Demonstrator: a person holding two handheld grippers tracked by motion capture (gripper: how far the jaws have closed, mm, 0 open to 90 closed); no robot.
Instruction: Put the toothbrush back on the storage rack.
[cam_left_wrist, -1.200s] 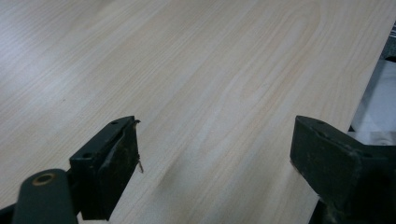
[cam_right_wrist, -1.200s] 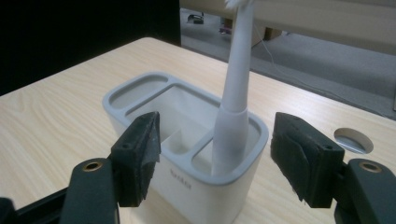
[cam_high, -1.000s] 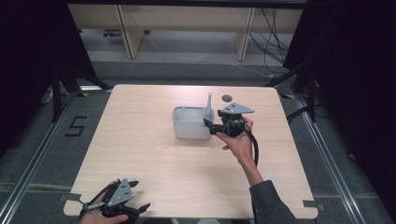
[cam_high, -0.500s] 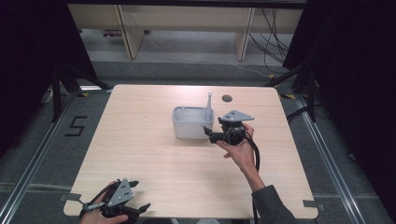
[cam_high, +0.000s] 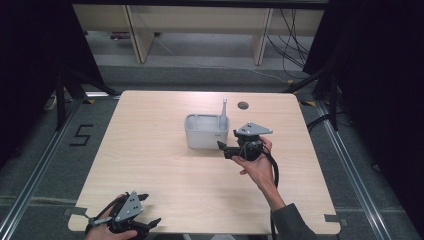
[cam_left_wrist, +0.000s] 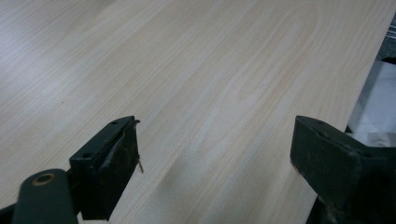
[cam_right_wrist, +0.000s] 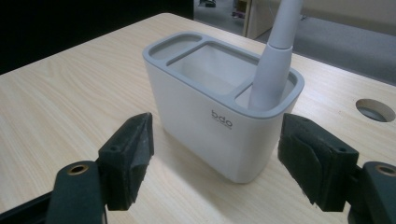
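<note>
A white holder (cam_high: 206, 132) with a grey rim stands at the middle of the table, and a pale grey handle (cam_high: 223, 112) stands upright in its right-hand compartment. My right gripper (cam_high: 222, 148) sits just in front of the holder's right end, apart from it. In the right gripper view the holder (cam_right_wrist: 205, 116) and handle (cam_right_wrist: 273, 65) lie beyond the right gripper (cam_right_wrist: 215, 130), whose jaws have just been opening and have nothing between them. My left gripper (cam_high: 150, 222) rests open at the near left edge; the left gripper (cam_left_wrist: 215, 128) spans bare wood.
The wooden table (cam_high: 150, 150) has a round cable hole (cam_high: 243, 105) behind the holder, also the hole (cam_right_wrist: 375, 109) at the right of the right gripper view. Shelving and cables stand on the floor beyond the far edge. Dark curtains flank both sides.
My right hand has drawn back from the holder toward the near side of the table. The handle stays in the holder. The left gripper has not moved.
</note>
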